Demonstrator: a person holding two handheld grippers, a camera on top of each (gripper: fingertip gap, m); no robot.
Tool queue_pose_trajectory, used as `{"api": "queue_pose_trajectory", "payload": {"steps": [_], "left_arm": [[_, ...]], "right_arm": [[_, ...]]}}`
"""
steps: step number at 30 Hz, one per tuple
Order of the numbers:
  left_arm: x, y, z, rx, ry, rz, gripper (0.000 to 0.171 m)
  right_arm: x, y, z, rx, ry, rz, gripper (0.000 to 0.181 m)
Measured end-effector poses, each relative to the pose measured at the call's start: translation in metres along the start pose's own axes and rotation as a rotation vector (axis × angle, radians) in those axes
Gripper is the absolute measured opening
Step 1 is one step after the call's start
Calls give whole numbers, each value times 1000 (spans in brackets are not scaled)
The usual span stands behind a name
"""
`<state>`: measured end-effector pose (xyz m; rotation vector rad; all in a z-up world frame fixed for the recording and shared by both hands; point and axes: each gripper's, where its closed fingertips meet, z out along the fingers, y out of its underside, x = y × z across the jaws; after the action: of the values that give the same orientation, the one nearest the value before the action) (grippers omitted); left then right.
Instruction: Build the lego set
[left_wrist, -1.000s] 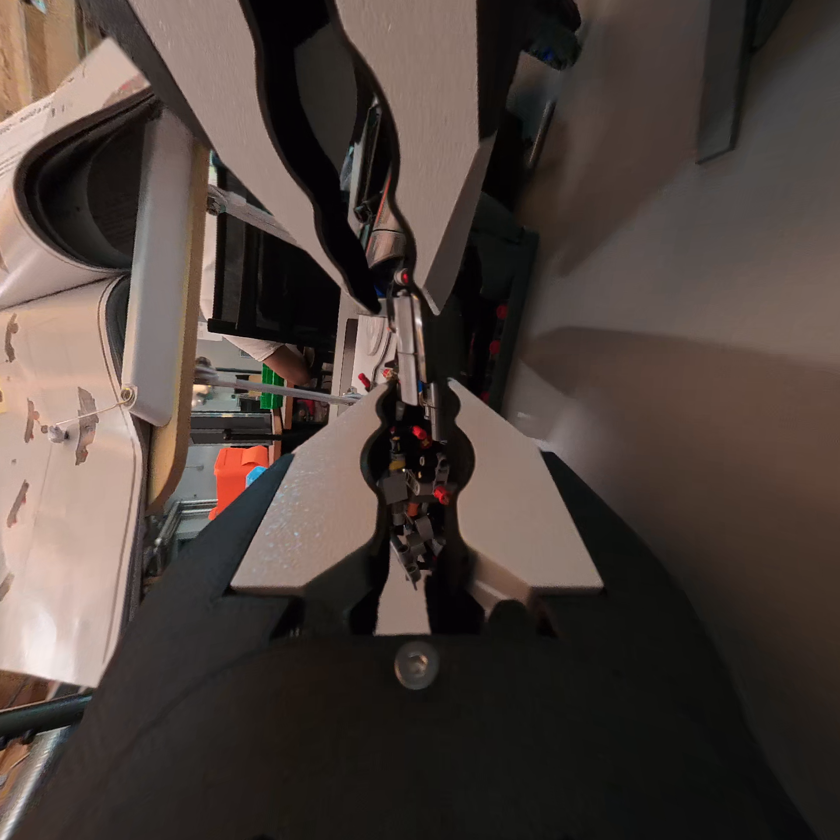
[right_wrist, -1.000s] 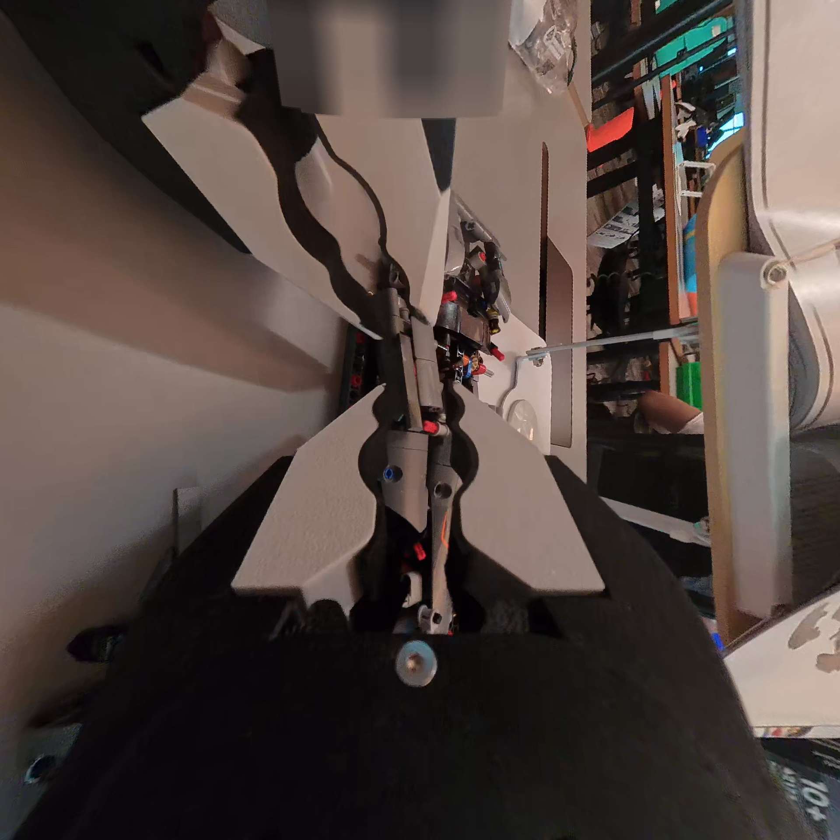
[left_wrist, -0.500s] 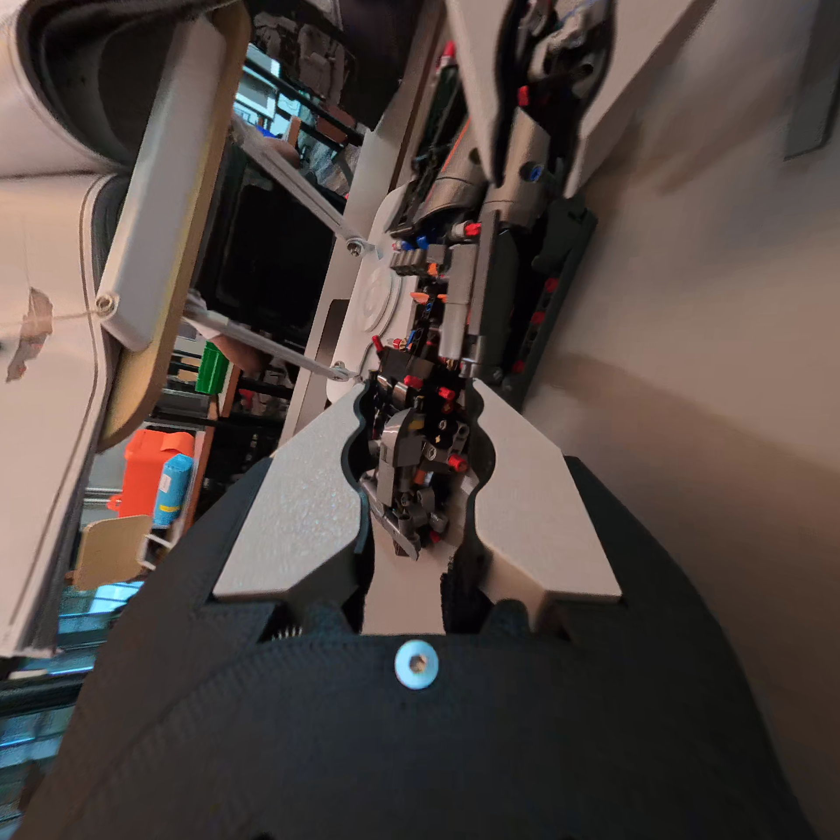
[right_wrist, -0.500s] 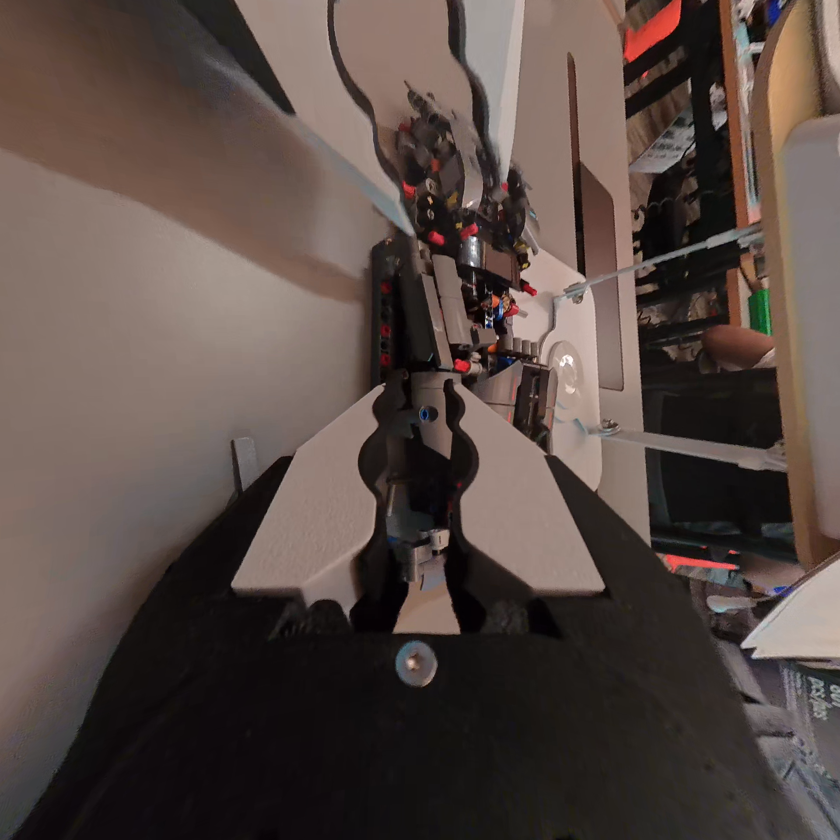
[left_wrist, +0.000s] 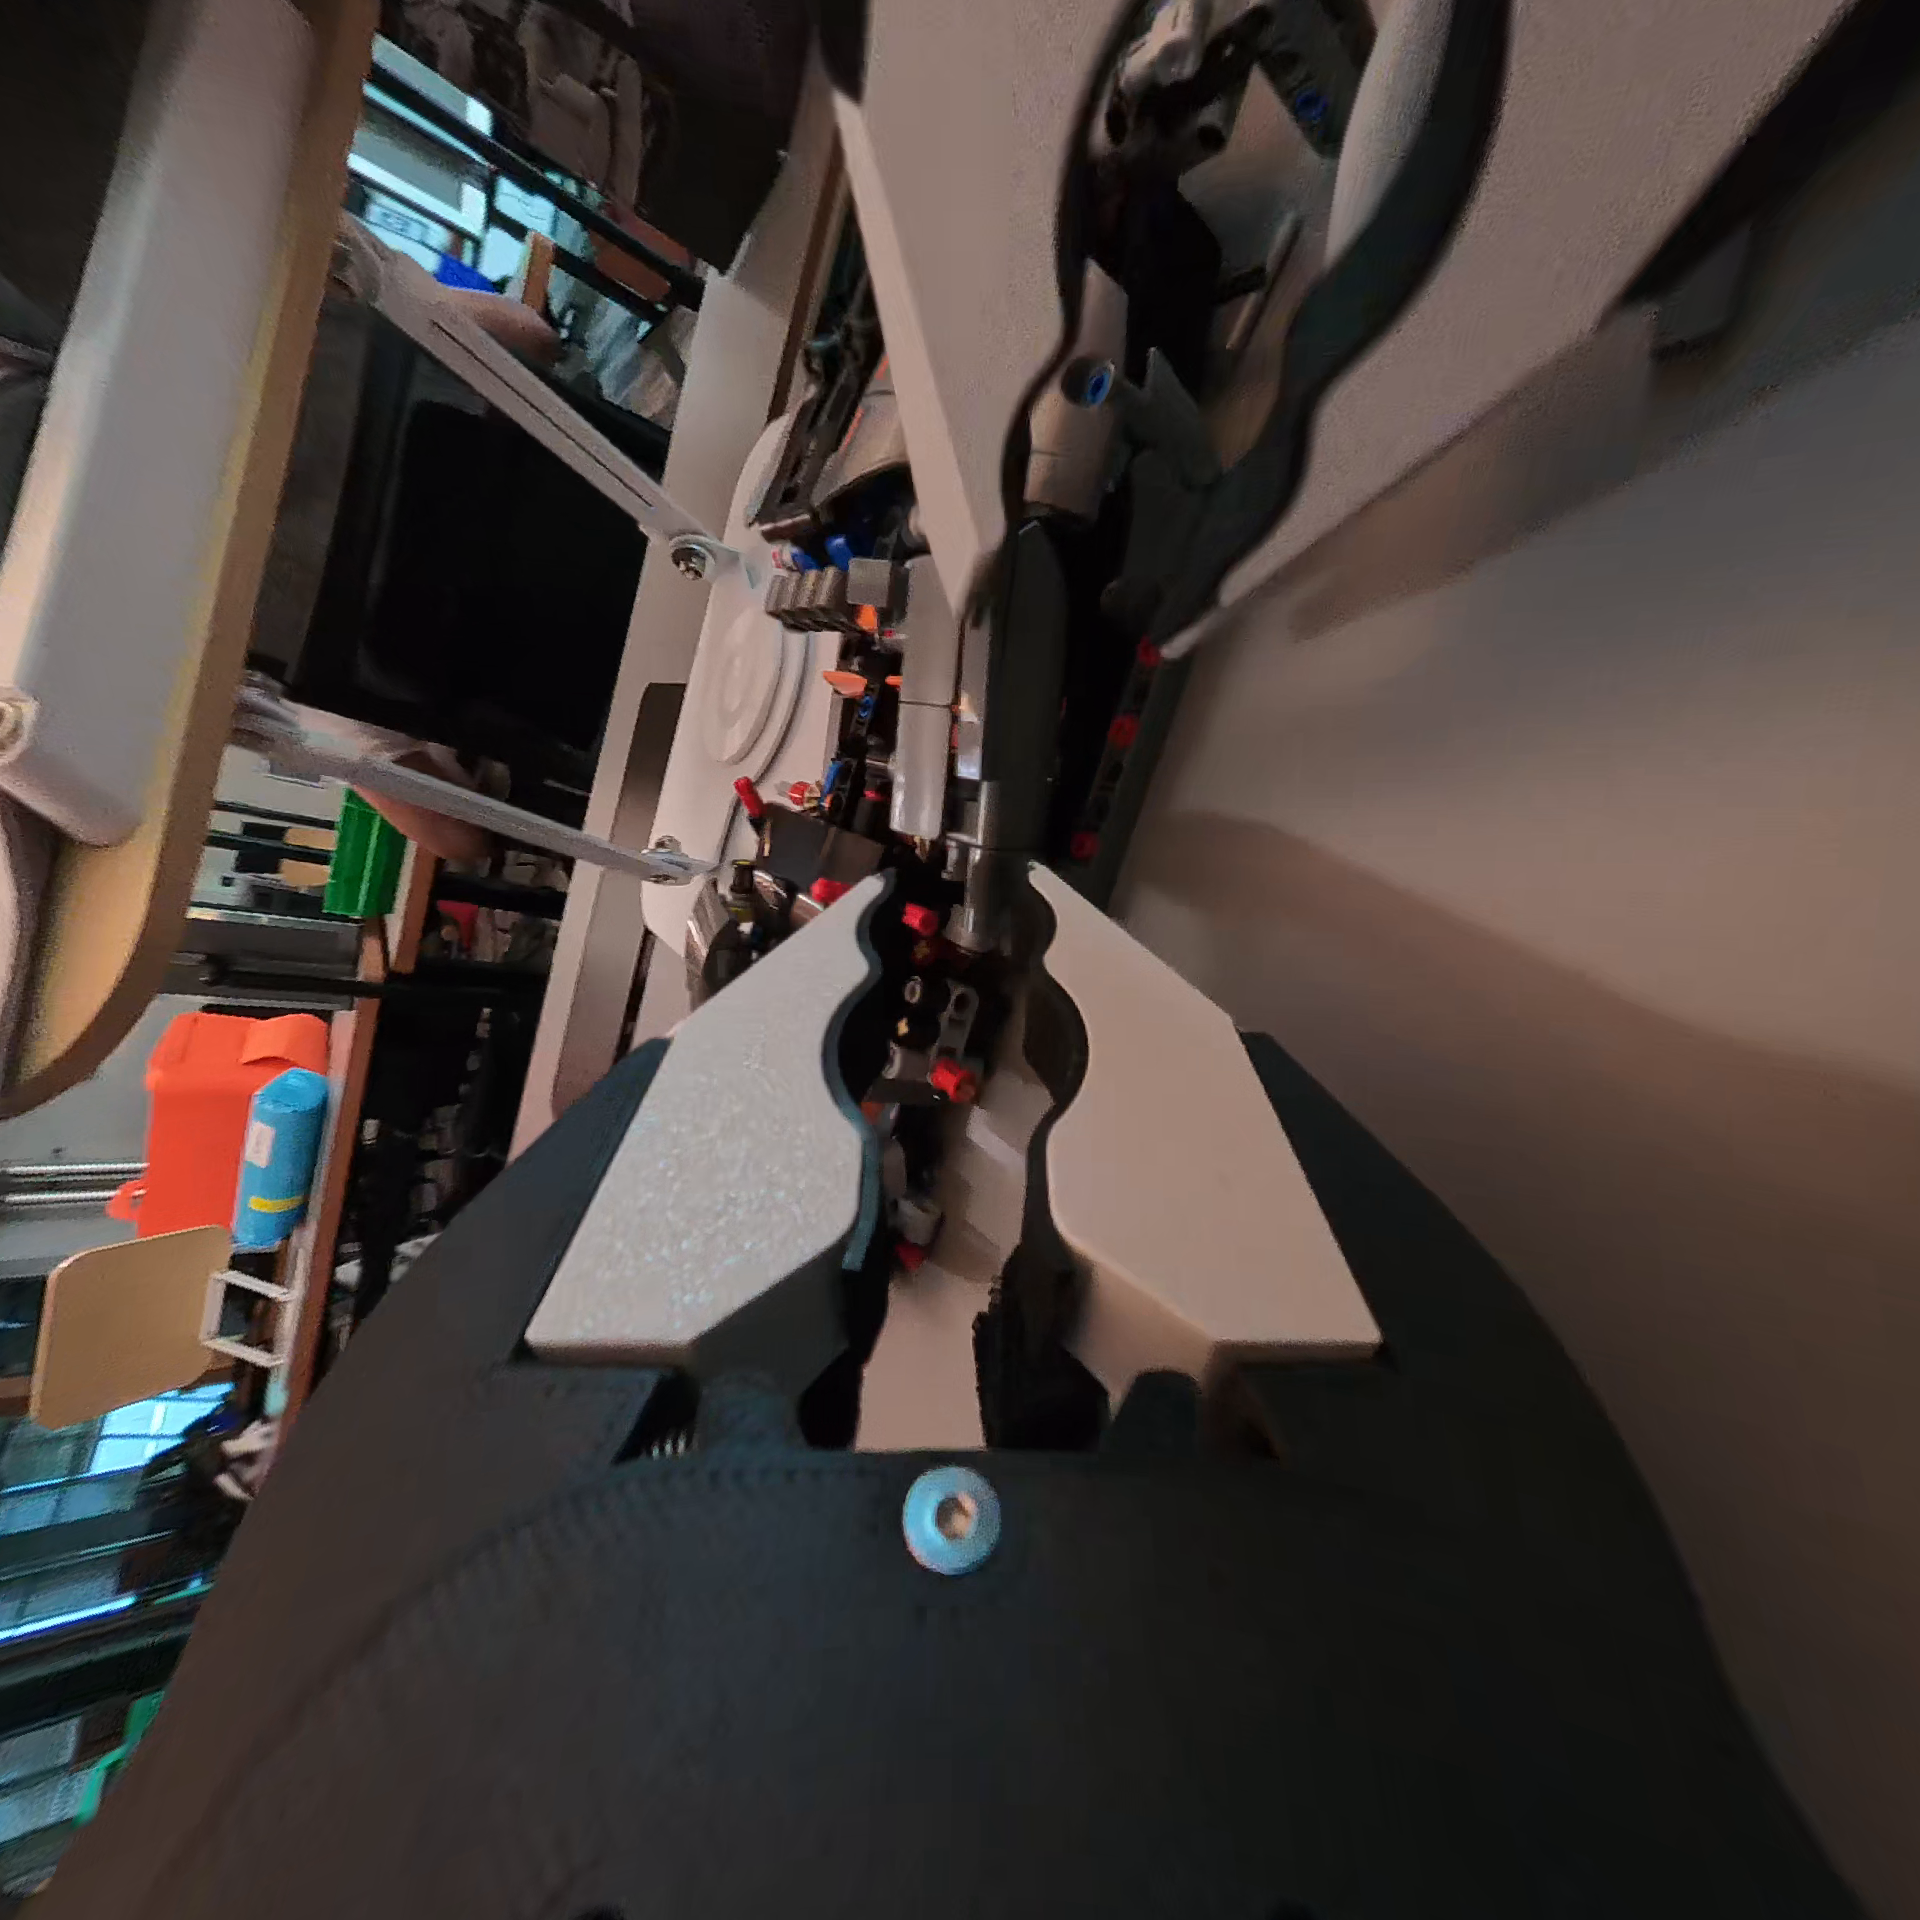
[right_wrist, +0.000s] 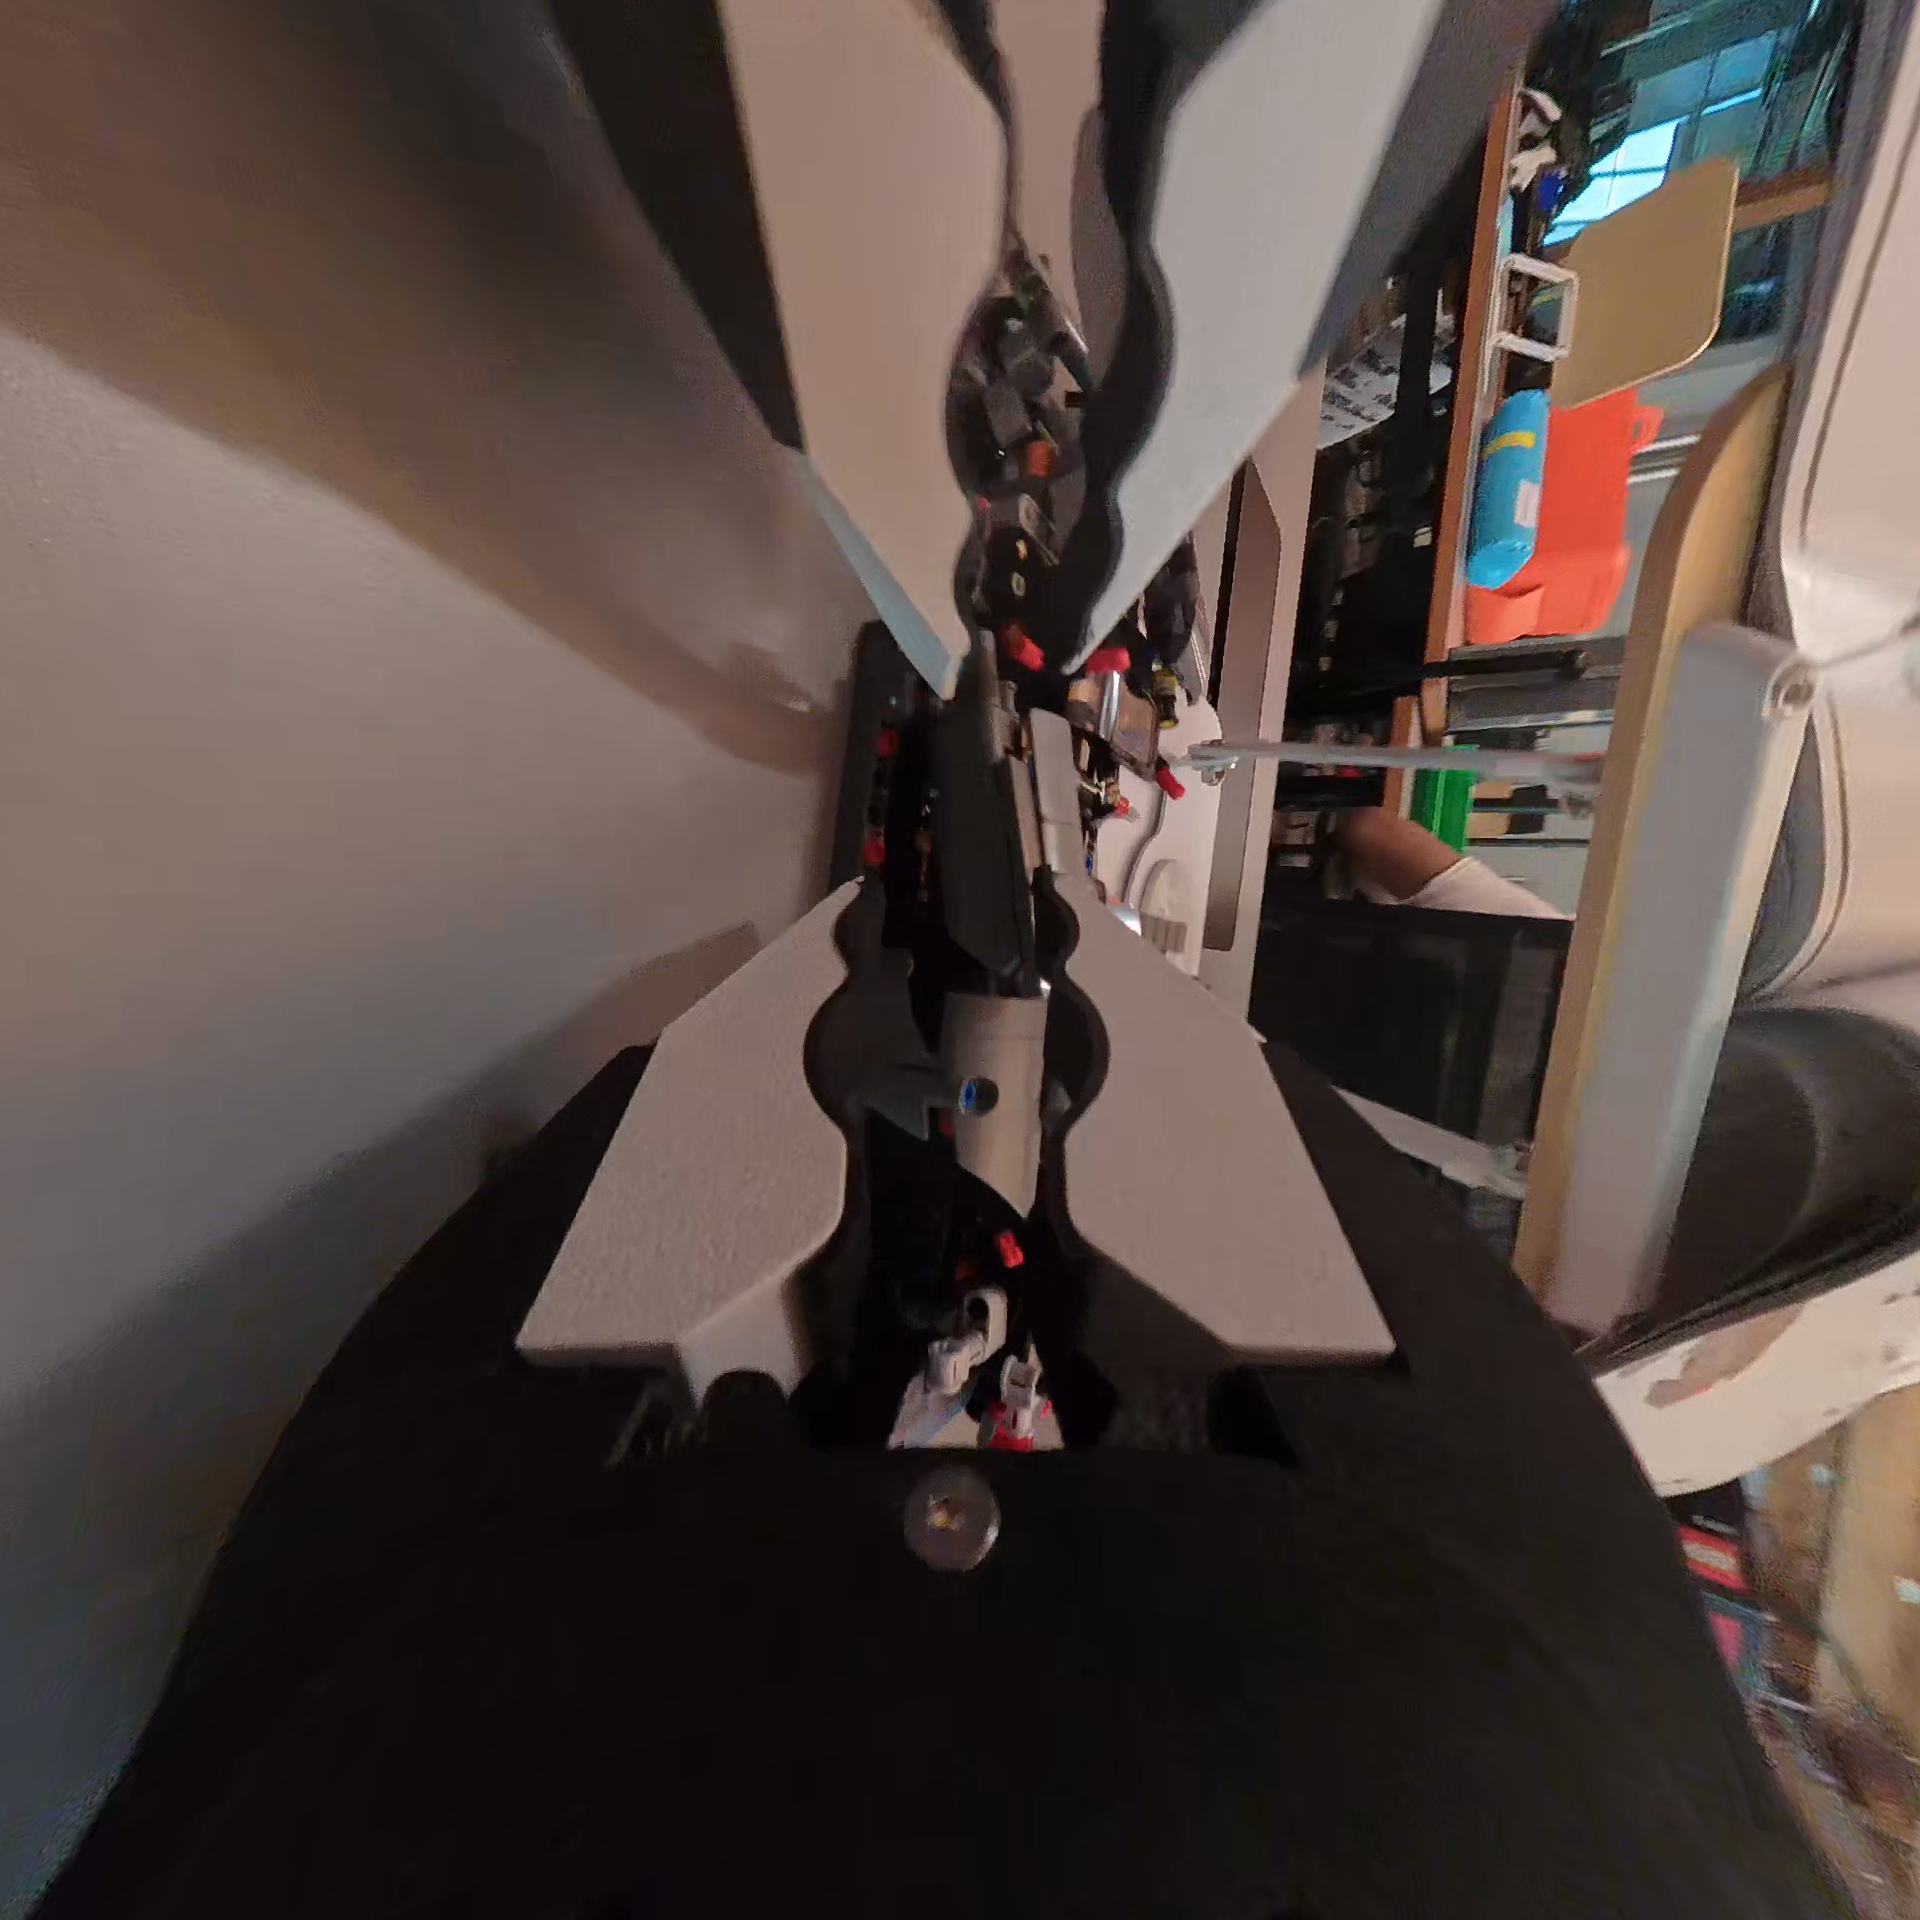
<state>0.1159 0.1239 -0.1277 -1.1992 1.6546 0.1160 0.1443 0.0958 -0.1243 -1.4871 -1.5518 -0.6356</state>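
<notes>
Grey and black with red pins, the lego model (left_wrist: 951, 790) is pinched at both ends: left gripper (left_wrist: 961, 883) jaws clamped on its near end, right gripper (right_wrist: 951, 894) jaws clamped on the far end, grippers facing tip to tip.

Counter: I see a pale, plain counter (left_wrist: 1558, 831) running along one side of both views.
On it: a long dark grey lego build (left_wrist: 1023, 665) with red pins appears to rest against the counter (right_wrist: 364, 779).
</notes>
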Motion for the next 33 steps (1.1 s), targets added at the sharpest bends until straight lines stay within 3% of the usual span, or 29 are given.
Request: {"api": "queue_pose_trajectory", "payload": {"steps": [3,9,22,33], "left_arm": [[6,0,1,4,34,11,10],[5,3,1,37,92,-89,12],[8,3,1,135,259,-328,8],[9,2,1,166,320,-401,8]], "right_arm": [[-2,-2,8,-22,51,-47,30],[4,-5,16,-43,137,-94,26],[4,-7,18,-28,152,-248,25],[8,-8,27,-20,143,-368,30]]}}
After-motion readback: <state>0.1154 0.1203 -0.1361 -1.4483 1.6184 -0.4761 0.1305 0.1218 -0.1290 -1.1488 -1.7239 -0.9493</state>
